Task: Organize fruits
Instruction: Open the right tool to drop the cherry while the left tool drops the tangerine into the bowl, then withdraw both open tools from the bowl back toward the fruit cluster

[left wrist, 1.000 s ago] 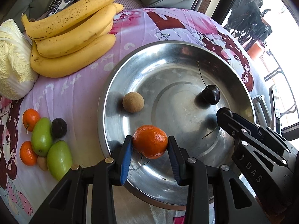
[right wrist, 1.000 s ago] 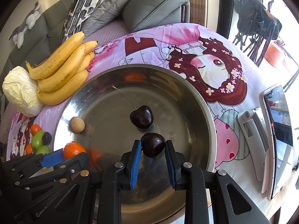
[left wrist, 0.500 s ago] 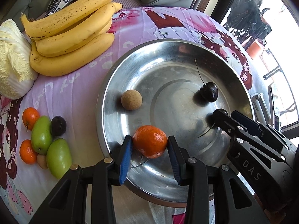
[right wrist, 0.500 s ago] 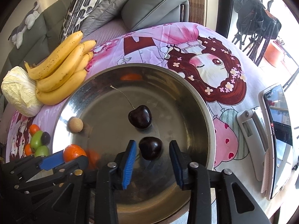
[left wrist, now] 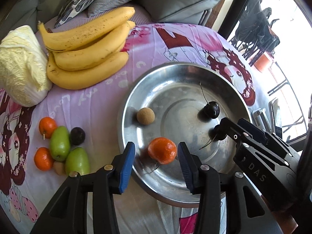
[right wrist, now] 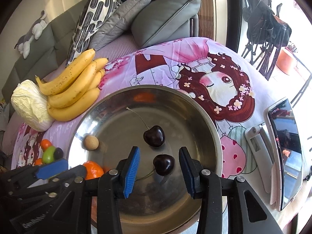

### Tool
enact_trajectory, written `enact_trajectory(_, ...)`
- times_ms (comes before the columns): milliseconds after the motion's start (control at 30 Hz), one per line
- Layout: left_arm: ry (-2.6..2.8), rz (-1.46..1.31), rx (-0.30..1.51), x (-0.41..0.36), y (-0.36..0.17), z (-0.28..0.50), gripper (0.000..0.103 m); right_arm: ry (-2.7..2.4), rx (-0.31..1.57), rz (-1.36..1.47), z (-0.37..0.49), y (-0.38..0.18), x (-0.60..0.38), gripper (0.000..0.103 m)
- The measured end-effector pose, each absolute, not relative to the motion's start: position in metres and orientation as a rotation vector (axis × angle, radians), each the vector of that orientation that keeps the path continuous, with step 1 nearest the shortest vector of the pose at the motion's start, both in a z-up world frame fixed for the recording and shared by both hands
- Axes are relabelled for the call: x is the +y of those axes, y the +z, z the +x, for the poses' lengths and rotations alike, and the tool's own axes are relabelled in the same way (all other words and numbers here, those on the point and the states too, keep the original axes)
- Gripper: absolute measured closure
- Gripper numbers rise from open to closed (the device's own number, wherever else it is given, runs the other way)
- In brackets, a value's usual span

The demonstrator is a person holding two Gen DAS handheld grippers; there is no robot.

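Note:
A steel bowl (left wrist: 241, 105) (right wrist: 212, 128) on the pink cloth holds a tangerine (left wrist: 162, 150), a tan round fruit (left wrist: 145, 116) and two dark cherries (right wrist: 154, 136) (right wrist: 163, 164). My left gripper (left wrist: 156, 159) is open, its jaws standing wide on either side of the tangerine without touching it. My right gripper (right wrist: 159, 172) is open around the nearer cherry, which rests on the bowl floor. In the left wrist view my right gripper hides part of that cherry (left wrist: 217, 131).
Bananas (left wrist: 85, 54) and a cabbage (left wrist: 19, 66) lie at the back left. Left of the bowl sit two tangerines (left wrist: 46, 126), two green fruits (left wrist: 59, 143) and a dark plum (left wrist: 77, 136). A phone on a stand (right wrist: 284, 156) is at the right. Cushions lie behind.
Both grippers have opened: the left let go of the tangerine, the right let go of the cherry. Both fruits now rest in the bowl and both grippers have pulled back.

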State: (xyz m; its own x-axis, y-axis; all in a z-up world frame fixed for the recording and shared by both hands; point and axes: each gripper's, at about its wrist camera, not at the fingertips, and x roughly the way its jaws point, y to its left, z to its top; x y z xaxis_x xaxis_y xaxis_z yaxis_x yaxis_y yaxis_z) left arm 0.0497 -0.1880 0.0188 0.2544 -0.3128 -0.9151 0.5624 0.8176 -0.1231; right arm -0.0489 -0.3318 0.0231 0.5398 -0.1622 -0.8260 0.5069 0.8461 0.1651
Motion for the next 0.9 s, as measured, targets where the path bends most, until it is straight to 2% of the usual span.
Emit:
enact_trajectory(600, -0.353, 0.070, 1.204, -0.091, 0.007, 0.079, 0.056, -0.277, 0.956, 0.346, -0.030, 0.020, -0.280, 0.057)
enact_trajectory(900, -0.327, 0.043, 1.217, -0.075, 0.005, 0.080, 0.056, -0.222, 0.977, 0.304, -0.024, 0.016, -0.256, 0.058)
